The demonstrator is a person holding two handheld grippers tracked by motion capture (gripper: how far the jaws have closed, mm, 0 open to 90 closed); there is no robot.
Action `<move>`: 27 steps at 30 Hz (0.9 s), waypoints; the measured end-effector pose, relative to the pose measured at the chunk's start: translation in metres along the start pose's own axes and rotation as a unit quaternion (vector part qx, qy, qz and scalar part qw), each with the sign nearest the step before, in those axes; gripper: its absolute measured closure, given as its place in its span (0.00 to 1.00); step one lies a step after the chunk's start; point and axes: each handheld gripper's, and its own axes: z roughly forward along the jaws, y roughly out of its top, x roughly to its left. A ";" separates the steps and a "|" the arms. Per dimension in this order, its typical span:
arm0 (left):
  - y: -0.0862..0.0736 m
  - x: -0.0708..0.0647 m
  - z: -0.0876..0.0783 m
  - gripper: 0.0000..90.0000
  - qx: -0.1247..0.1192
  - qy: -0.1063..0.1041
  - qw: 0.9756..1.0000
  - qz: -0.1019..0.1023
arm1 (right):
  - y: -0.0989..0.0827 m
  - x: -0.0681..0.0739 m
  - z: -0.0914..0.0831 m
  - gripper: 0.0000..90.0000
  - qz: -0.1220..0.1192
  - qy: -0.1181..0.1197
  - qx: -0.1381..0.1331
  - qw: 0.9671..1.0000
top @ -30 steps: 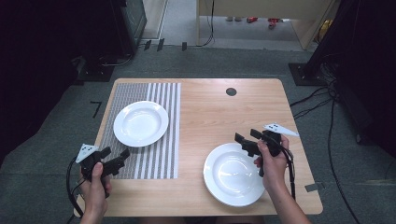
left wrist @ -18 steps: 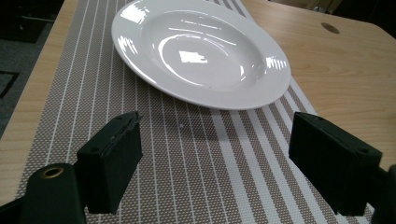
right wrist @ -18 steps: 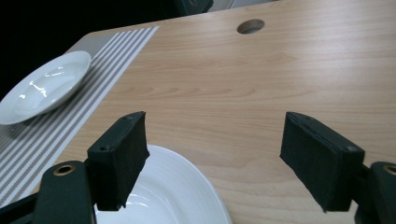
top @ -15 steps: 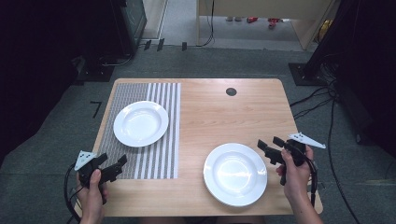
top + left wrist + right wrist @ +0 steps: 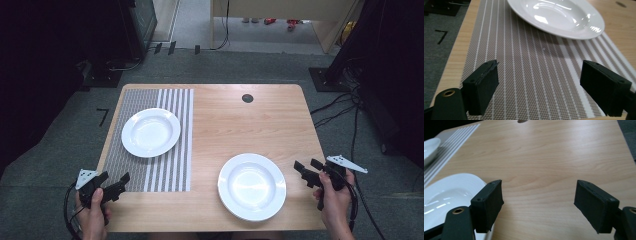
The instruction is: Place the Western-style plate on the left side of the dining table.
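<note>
The near plate point(image 5: 252, 186) lies on bare wood at the lower middle of the high view, just left of the right gripper point(image 5: 309, 171). The left gripper point(image 5: 116, 183) hovers at lower left, seemingly over the striped placemat point(image 5: 165, 172). Both stand released, empty.

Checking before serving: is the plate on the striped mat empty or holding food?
Empty. The plate on the mat shows a bare white bowl with only glare in the high view and left gripper view.
</note>
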 end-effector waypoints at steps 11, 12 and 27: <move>-0.017 0.010 0.002 0.17 0.024 0.015 1.000 -0.001 | -0.029 -0.024 0.001 0.26 0.011 -0.032 0.027 0.999; -0.018 0.010 0.002 0.17 0.025 0.017 1.000 -0.002 | -0.030 -0.024 0.001 0.25 0.008 -0.034 0.029 0.999; -0.025 0.000 0.009 0.16 0.046 0.045 0.997 0.047 | -0.044 -0.020 0.007 0.26 -0.046 -0.086 0.040 0.994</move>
